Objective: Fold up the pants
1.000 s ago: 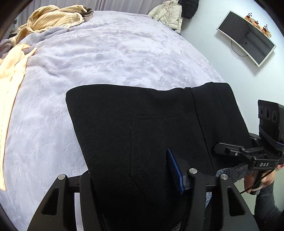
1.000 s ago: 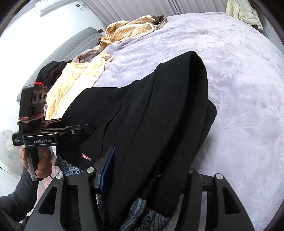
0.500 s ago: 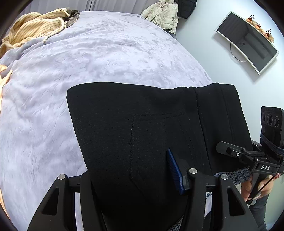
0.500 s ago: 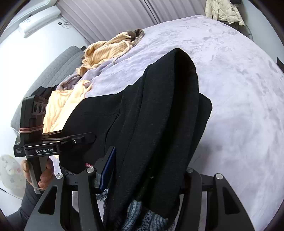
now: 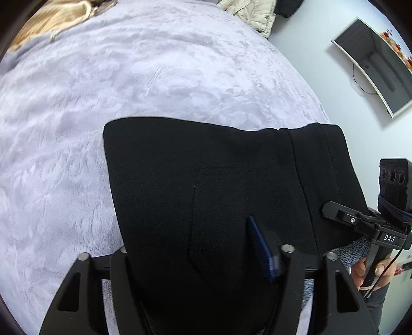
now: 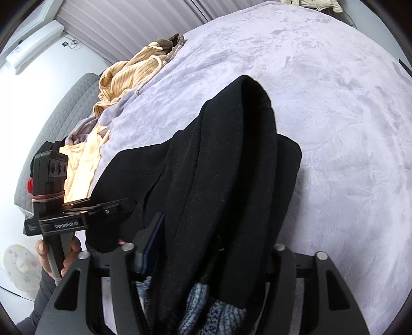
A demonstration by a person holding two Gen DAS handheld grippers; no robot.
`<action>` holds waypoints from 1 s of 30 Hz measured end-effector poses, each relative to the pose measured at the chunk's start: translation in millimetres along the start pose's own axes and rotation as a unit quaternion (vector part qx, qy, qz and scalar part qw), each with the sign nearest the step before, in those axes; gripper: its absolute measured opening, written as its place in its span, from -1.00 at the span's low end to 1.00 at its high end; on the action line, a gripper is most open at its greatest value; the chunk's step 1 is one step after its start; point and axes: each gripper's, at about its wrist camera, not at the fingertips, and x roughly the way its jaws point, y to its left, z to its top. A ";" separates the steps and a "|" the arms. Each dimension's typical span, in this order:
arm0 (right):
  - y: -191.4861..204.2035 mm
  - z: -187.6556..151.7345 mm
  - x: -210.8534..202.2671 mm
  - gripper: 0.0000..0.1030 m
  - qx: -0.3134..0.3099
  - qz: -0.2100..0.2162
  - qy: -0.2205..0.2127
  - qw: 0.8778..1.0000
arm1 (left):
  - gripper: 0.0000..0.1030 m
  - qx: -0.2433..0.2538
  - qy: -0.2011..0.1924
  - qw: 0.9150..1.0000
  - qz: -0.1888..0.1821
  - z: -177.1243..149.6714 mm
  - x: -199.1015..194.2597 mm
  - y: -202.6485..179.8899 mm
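Observation:
The black pants (image 5: 219, 185) hang folded between my two grippers above a lilac bed (image 5: 128, 77). A back pocket seam and the waistband show in the left wrist view. My left gripper (image 5: 200, 260) is shut on the pants' near edge, and the cloth hides its left finger. It also shows in the right wrist view (image 6: 113, 208). My right gripper (image 6: 206, 260) is shut on the pants' bunched waistband end (image 6: 231, 167), with grey speckled lining below. It also shows at the right of the left wrist view (image 5: 334, 208).
A yellow striped garment (image 6: 134, 72) and a cream one (image 6: 82, 159) lie at the bed's far left side by a grey headboard (image 6: 51, 108). A beige jacket (image 5: 252, 13) hangs past the bed. A wall monitor (image 5: 376, 61) is at the right.
Both grippers have lifted the pants higher and swung them toward the bed's middle. The clothes pile has slid out toward the edge of the left wrist view. The grips have not changed.

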 end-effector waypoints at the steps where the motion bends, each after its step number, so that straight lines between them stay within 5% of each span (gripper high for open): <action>1: -5.6 -0.1 3.7 0.59 0.006 -0.002 0.007 1.000 | 0.58 -0.017 0.006 1.000 -0.012 -2.1 -0.2 12.1; 4: -24.3 -3.6 -0.5 0.65 0.050 0.010 0.009 0.999 | 0.68 -0.055 0.013 0.998 -0.039 -8.2 -21.9 48.8; 8: -12.4 -24.6 -59.7 0.81 0.054 -0.057 -0.107 0.991 | 0.68 -0.072 -0.070 0.995 -0.009 -22.9 -86.5 60.5; 11: 32.6 -59.2 -92.0 1.00 -0.023 -0.054 -0.151 0.987 | 0.68 -0.038 -0.100 0.994 -0.006 -45.7 -108.5 34.5; 16: 113.9 -105.0 -73.6 1.00 -0.204 -0.103 -0.145 0.963 | 0.68 0.049 -0.092 0.994 0.032 -63.0 -72.3 -18.7; 22: 74.1 -102.0 -38.9 1.00 -0.143 -0.059 -0.067 0.986 | 0.71 0.053 -0.044 0.996 0.060 -77.2 -34.2 -29.7; 24: 59.4 -102.2 -35.8 1.00 -0.127 -0.033 -0.063 0.989 | 0.91 0.058 -0.043 0.996 0.053 -79.1 -26.7 -31.9; 30: 49.8 -100.2 -16.8 1.00 -0.131 -0.055 -0.029 0.989 | 0.95 0.093 -0.044 0.990 0.096 -80.6 -10.1 -47.5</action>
